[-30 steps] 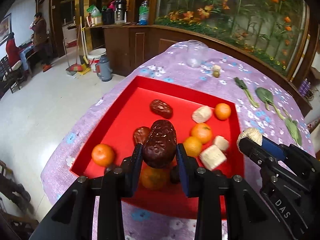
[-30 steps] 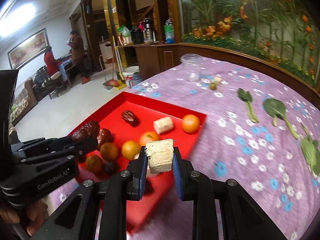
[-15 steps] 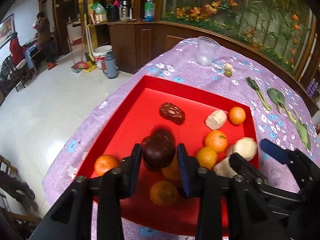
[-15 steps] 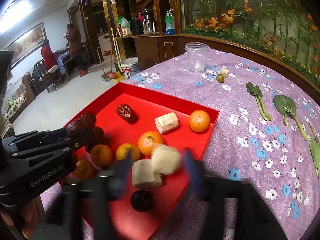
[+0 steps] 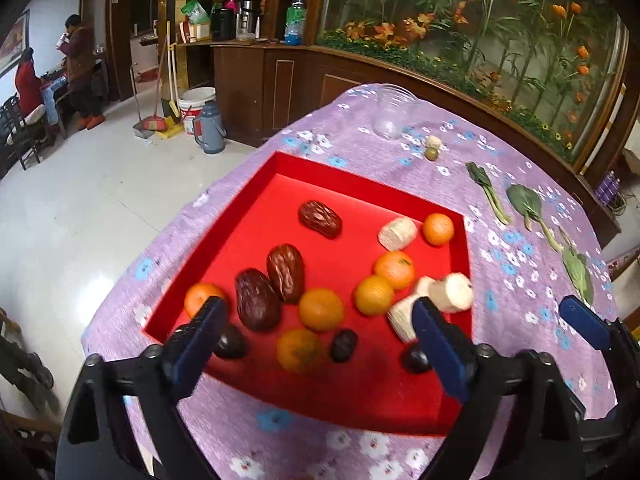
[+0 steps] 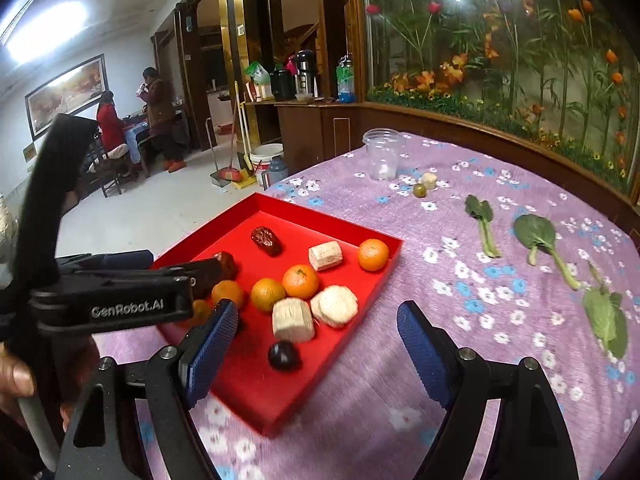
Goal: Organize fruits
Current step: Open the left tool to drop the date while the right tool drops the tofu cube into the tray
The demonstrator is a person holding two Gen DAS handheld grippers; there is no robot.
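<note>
A red tray (image 5: 360, 172) on the purple flowered cloth holds several oranges (image 5: 321, 309), three wrinkled dark dates and a few small dark plums (image 5: 343, 345). My left gripper (image 5: 320, 340) hangs over the tray's near edge. Its jaws are opening wide, with nothing pressed between them. The big date (image 5: 256, 300) lies in the tray beside another date (image 5: 286, 267). My right gripper (image 6: 316, 348) hovers over the tray's (image 6: 320, 212) near right corner, jaws opening and bare. Below it, a pale cylindrical chunk (image 6: 334, 306) rests against a second chunk (image 6: 292, 320).
Beyond the tray stand a clear plastic cup (image 6: 382, 154), a small green fruit (image 6: 419, 191) and a pale piece (image 6: 429, 179). Leafy greens (image 6: 482, 220) lie in a row on the right. The table edge drops to the floor on the left, where two people are far off.
Both grippers went from shut to wide open. The date left the left jaws and lies in the tray. The pale chunk left the right jaws and lies by the tray's right edge.
</note>
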